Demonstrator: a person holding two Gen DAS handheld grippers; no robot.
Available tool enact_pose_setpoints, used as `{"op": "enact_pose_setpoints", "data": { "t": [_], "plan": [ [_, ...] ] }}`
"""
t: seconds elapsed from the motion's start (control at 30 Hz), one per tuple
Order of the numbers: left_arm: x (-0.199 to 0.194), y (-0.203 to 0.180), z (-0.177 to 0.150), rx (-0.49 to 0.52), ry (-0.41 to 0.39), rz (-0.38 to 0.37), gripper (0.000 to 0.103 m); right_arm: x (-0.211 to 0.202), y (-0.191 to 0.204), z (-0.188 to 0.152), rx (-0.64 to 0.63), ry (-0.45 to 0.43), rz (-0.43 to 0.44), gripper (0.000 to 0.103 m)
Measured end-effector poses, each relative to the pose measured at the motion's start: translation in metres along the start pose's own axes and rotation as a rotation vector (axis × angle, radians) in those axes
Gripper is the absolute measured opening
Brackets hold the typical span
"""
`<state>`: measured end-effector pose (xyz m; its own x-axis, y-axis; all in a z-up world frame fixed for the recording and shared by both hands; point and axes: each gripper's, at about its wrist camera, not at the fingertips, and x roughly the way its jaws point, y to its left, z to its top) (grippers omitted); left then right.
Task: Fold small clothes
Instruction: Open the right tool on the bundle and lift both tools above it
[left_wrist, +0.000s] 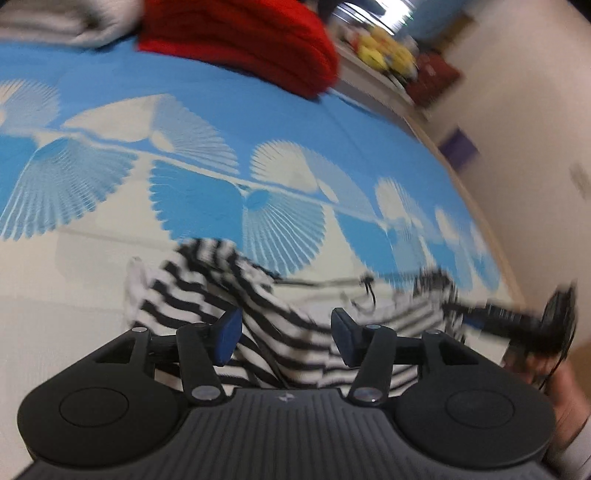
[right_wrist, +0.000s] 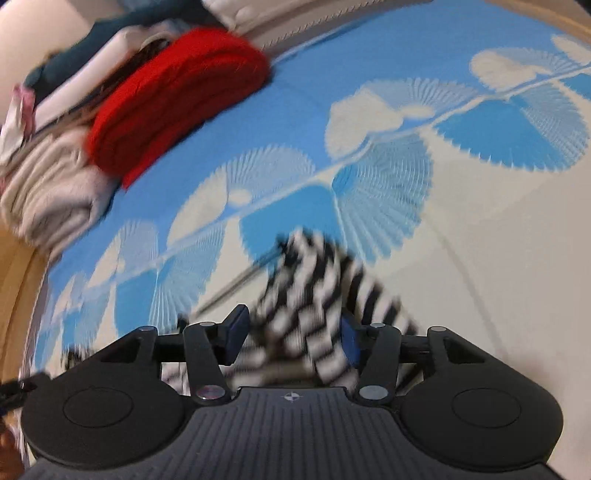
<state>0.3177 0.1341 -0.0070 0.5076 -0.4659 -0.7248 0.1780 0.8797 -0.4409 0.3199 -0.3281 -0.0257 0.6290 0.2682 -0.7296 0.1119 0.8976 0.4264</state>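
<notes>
A striped black-and-white garment (left_wrist: 236, 306) lies rumpled low in the frame, centre, on a bed cover (left_wrist: 258, 122) printed with blue and white fans. The left gripper (left_wrist: 284, 336) and the right gripper (right_wrist: 291, 338) each hover over it with jaws spread, grasping nothing. Both views are blurred by motion. A red folded knit (right_wrist: 177, 99) and a pale stack of folded clothes (right_wrist: 51, 192) sit upper left. Best next: slow down, find two matching corners, pinch only one layer each, then lift evenly.
</notes>
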Motion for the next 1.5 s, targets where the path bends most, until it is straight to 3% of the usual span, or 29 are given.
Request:
{"op": "enact_pose_setpoints", "data": {
  "t": [0.1,0.17,0.27,0.33,0.4,0.47,0.5,0.53,0.57,0.63,0.7,0.8,0.87,0.93,1.0,1.03,1.07,1.1,1.13,1.2,1.33,1.4,1.5],
  "plan": [
    [0.013,-0.027,-0.011,0.137,0.02,0.037,0.058,-0.013,0.005,-0.008,-0.053,-0.03,-0.023,0.054],
    [0.025,-0.039,-0.017,0.211,0.031,0.098,0.058,-0.025,0.015,-0.013,-0.112,-0.053,0.023,0.054],
    [0.038,-0.045,-0.019,0.249,0.041,0.131,0.057,-0.028,0.039,-0.03,-0.244,0.017,0.182,0.053],
    [0.043,-0.044,-0.018,0.242,0.043,0.14,0.056,-0.019,0.057,-0.045,-0.343,0.07,0.176,0.053],
    [0.048,-0.044,-0.016,0.231,0.042,0.156,0.046,-0.009,0.068,-0.053,-0.402,0.094,0.127,0.053],
    [0.049,-0.043,-0.013,0.226,0.033,0.158,0.026,-0.004,0.074,-0.054,-0.419,0.096,0.105,0.052],
    [0.05,-0.043,-0.011,0.227,0.026,0.159,0.014,-0.001,0.076,-0.055,-0.43,0.104,0.091,0.045],
    [0.049,-0.043,-0.008,0.227,0.012,0.162,0.012,0.003,0.078,-0.055,-0.441,0.11,0.079,0.02],
    [0.046,-0.043,-0.005,0.222,-0.015,0.164,0.01,0.005,0.081,-0.056,-0.458,0.109,0.067,0.005],
    [0.035,-0.038,0.006,0.159,-0.108,0.154,0.01,0.001,0.083,-0.052,-0.459,0.047,0.085,0.002],
    [0.023,-0.024,0.02,0.022,-0.223,0.122,0.01,-0.008,0.083,-0.035,-0.39,-0.067,0.132,0.0],
    [0.024,-0.007,0.03,-0.132,-0.286,0.096,0.01,-0.011,0.077,-0.014,-0.28,-0.208,0.129,0.0],
    [0.046,-0.01,0.03,-0.116,-0.204,0.133,0.012,-0.001,0.076,-0.008,-0.243,-0.234,0.095,0.0],
    [0.073,-0.016,0.024,-0.05,-0.078,0.194,0.015,0.024,0.083,-0.01,-0.284,-0.16,0.044,0.001],
    [0.098,-0.016,0.015,0.0,0.069,0.268,0.016,0.054,0.087,-0.02,-0.338,-0.031,-0.026,0.003],
    [0.1,-0.013,0.013,0.003,0.09,0.275,0.016,0.067,0.087,-0.026,-0.353,0.041,-0.055,0.003],
    [0.094,-0.008,0.015,-0.017,0.082,0.253,0.018,0.075,0.085,-0.03,-0.362,0.084,-0.076,0.003],
    [0.085,-0.001,0.02,-0.053,0.065,0.229,0.027,0.076,0.083,-0.031,-0.368,0.093,-0.085,0.003],
    [0.072,0.006,0.025,-0.093,0.036,0.207,0.04,0.072,0.082,-0.03,-0.366,0.083,-0.075,0.003],
    [0.043,0.022,0.034,-0.161,-0.049,0.165,0.053,0.051,0.074,-0.018,-0.328,0.017,-0.035,0.007],
    [0.013,0.049,0.036,-0.213,-0.112,0.173,0.055,0.003,0.04,0.002,-0.231,-0.18,-0.036,0.049],
    [0.013,0.059,0.032,-0.2,-0.09,0.2,0.055,-0.003,0.015,0.006,-0.192,-0.195,-0.083,0.049],
    [0.024,0.064,0.024,-0.147,-0.036,0.234,0.055,0.008,-0.014,0.007,-0.155,-0.098,-0.129,0.049]
  ]
}}
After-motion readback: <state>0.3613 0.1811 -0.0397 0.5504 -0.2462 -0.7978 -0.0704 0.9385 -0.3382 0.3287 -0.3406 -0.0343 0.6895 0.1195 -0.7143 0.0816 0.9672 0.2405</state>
